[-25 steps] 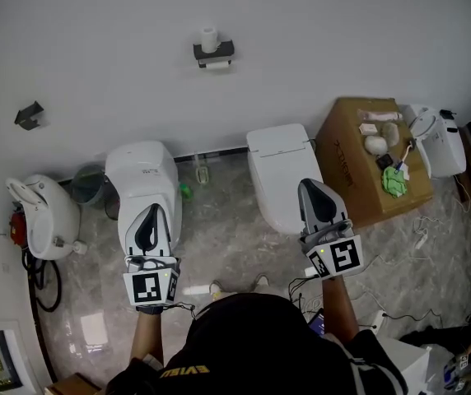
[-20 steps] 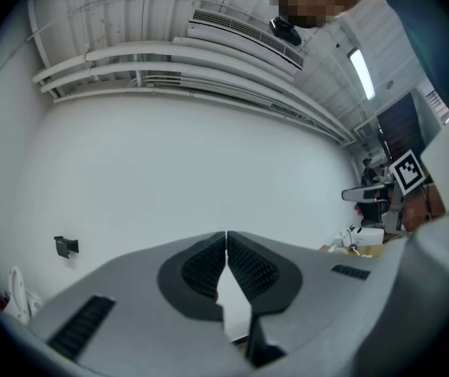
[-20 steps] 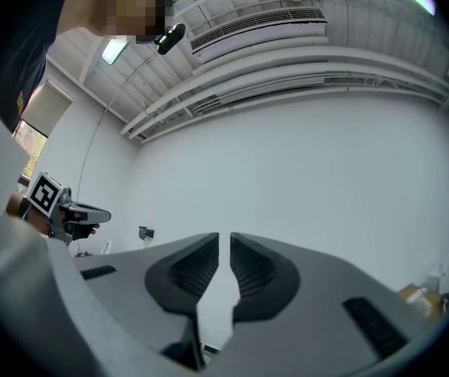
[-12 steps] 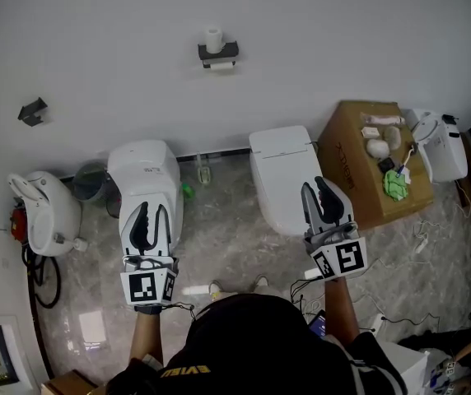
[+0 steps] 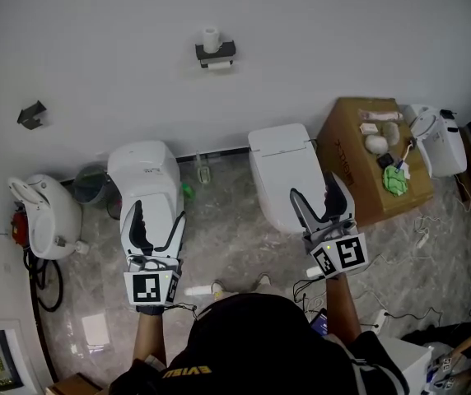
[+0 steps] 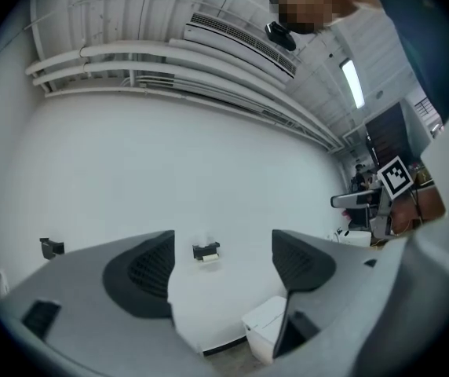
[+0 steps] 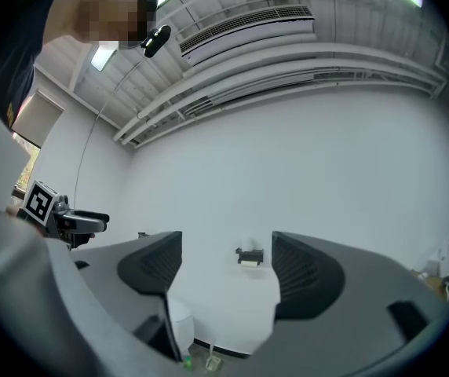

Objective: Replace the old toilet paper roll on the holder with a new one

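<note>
A black toilet paper holder [image 5: 215, 53] hangs on the white wall, far ahead of both grippers. A white roll [image 5: 211, 38] stands upright on top of it, and a bit of white paper [image 5: 217, 65] shows under it. My left gripper [image 5: 158, 217] is held out level over the left toilet, its jaws opening with nothing between them. My right gripper [image 5: 314, 189] is over the right toilet, its jaws also opening and empty. In the left gripper view the holder [image 6: 206, 251] is small, between the fingers of the left gripper [image 6: 220, 267]. In the right gripper view the holder [image 7: 249, 256] is also framed between the fingers of the right gripper [image 7: 227, 269].
Two white toilets [image 5: 145, 179] [image 5: 281, 167] stand against the wall with a toilet brush [image 5: 202, 171] between them. A cardboard box [image 5: 355, 163] holding small items sits at the right, beside a white device [image 5: 437, 142]. A white appliance [image 5: 42, 212] and a bin [image 5: 90, 183] are at the left.
Both grippers' jaws went from shut to wide apart. Neither hand has shifted noticeably, and nothing was taken hold of.
</note>
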